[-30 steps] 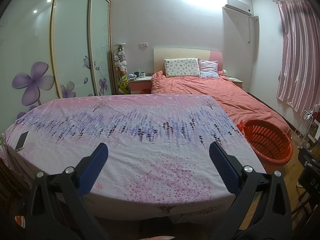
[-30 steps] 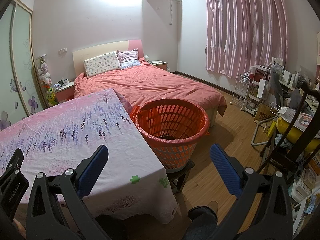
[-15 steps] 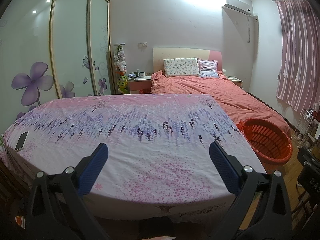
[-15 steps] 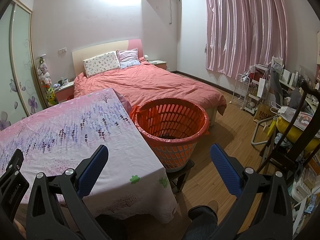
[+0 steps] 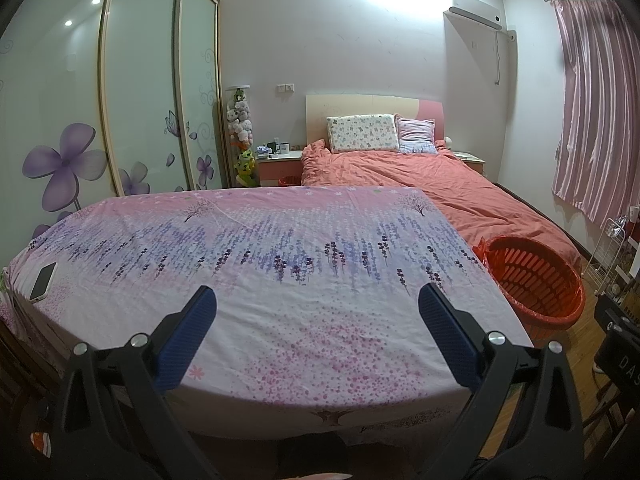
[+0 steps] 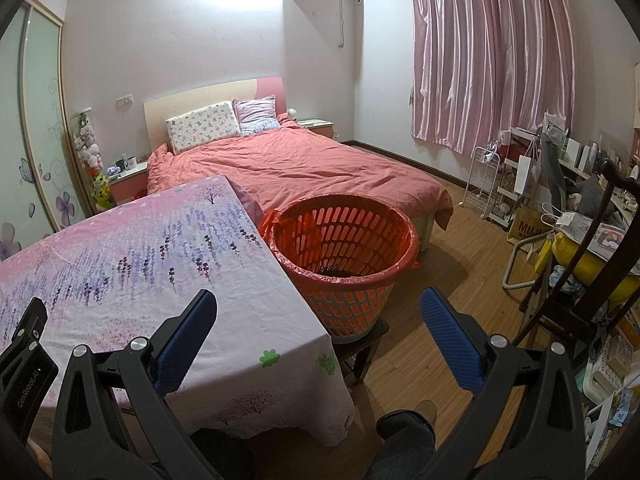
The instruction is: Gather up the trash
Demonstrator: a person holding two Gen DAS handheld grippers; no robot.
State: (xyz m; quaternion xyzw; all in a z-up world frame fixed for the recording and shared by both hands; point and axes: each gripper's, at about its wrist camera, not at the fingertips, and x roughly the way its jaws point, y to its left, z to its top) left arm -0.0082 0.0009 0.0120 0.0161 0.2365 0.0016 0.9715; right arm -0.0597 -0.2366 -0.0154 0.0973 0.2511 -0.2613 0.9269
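Note:
An orange slatted basket (image 6: 344, 240) lined with a red bag stands on a small dark stool right of the table; something dark lies at its bottom. It also shows in the left wrist view (image 5: 536, 280). My left gripper (image 5: 316, 300) is open and empty, held over the near edge of the table with the pink flowered cloth (image 5: 280, 248). My right gripper (image 6: 318, 304) is open and empty, above the table's right corner, just short of the basket. I see no loose trash on the cloth.
A phone (image 5: 43, 280) lies at the table's left edge. A bed with a salmon cover (image 6: 304, 164) stands behind the table. A dark chair (image 6: 592, 280) and cluttered shelves (image 6: 520, 176) fill the right side. Wood floor (image 6: 452, 272) lies between.
Both views have shifted only slightly. Both grippers stay open and empty.

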